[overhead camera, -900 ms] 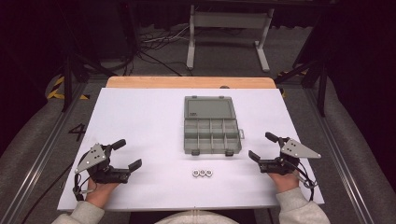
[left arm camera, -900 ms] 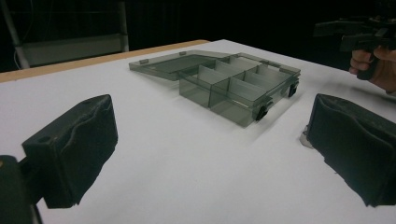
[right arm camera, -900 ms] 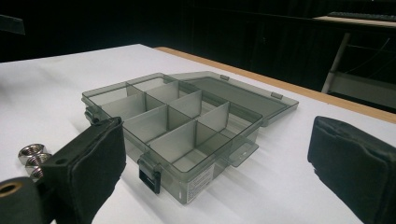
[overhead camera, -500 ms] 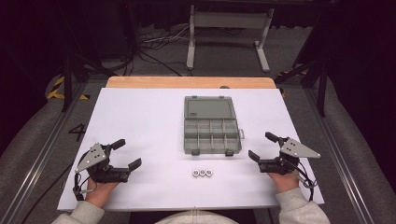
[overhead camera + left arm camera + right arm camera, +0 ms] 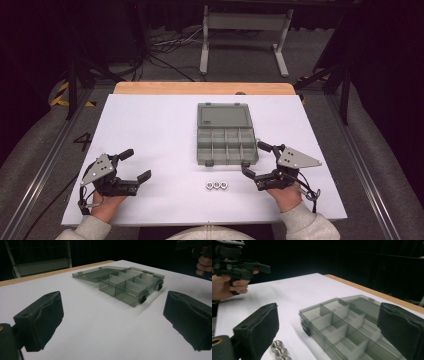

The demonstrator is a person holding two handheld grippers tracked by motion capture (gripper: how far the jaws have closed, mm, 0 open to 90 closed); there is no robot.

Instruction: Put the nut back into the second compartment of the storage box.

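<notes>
Near the front edge of the white table (image 5: 150, 125), three small metal nuts (image 5: 217, 185) are lined up in a row, just in front of the open compartment box (image 5: 227, 145), which is set mid-table with its lid laid flat toward the far edge. Nothing is held by the right gripper (image 5: 260, 161), its jaws are spread wide, and the same goes for the left gripper (image 5: 136, 164), parked off toward the front left corner, well apart from the nuts. Probably the nuts are meant to be picked up next, and that's best done one at a time: the end nut should be pinched across its flats, low and square, so its neighbours aren't knocked away. A dark mark like a "4" (image 5: 82, 141) is seen just off the left edge; no brands can be read
</notes>
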